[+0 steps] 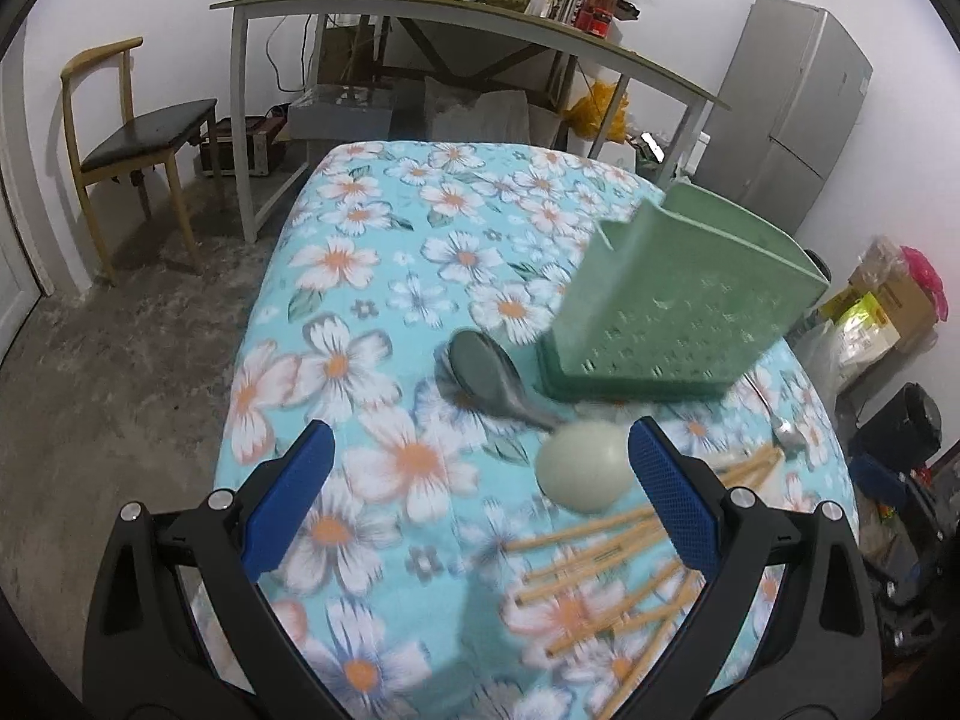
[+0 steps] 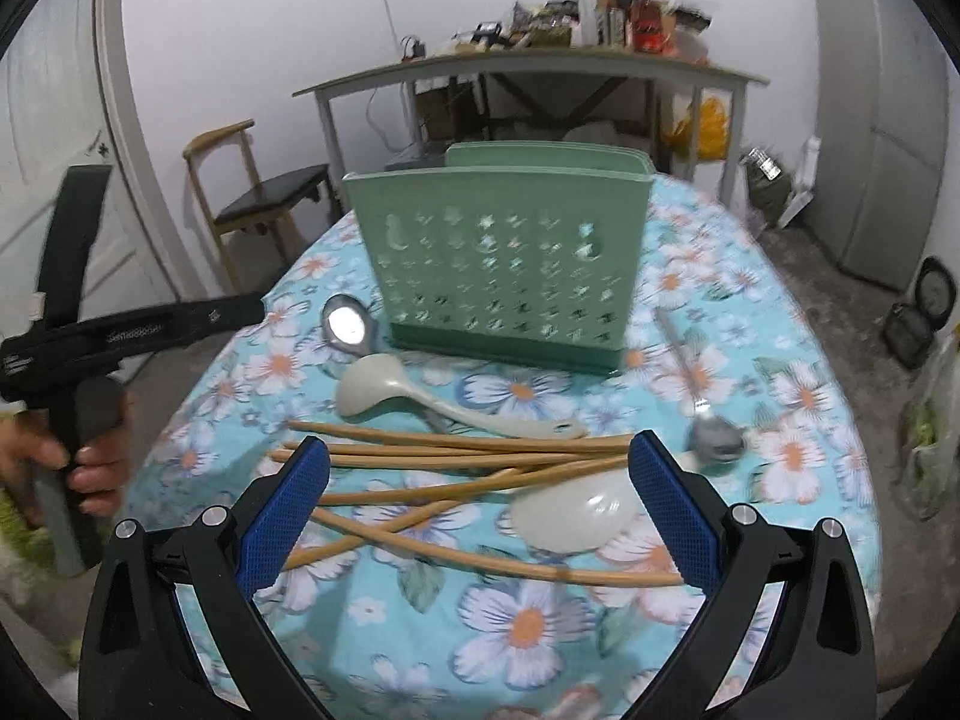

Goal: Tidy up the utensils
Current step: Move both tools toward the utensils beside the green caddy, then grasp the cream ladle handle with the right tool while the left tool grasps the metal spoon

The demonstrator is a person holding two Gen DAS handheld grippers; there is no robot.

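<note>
A green perforated utensil holder (image 2: 504, 264) (image 1: 678, 306) stands upright on the flowered table. In front of it lie a steel spoon (image 2: 347, 324) (image 1: 486, 375), a pale ladle (image 2: 384, 387) (image 1: 582, 468), several wooden chopsticks (image 2: 456, 456) (image 1: 612, 576), a second steel spoon (image 2: 711, 435) (image 1: 786, 432) and a pale spoon (image 2: 573, 516). My right gripper (image 2: 480, 501) hangs open above the chopsticks, with nothing between its blue pads. My left gripper (image 1: 480, 492) is open too, left of the ladle's bowl, and empty.
The table has a blue floral cloth (image 1: 372, 276). A hand holds the left gripper's handle (image 2: 78, 396) at the right wrist view's left edge. Behind stand a wooden chair (image 1: 138, 138), a cluttered desk (image 1: 456, 6) and a grey fridge (image 1: 792, 114).
</note>
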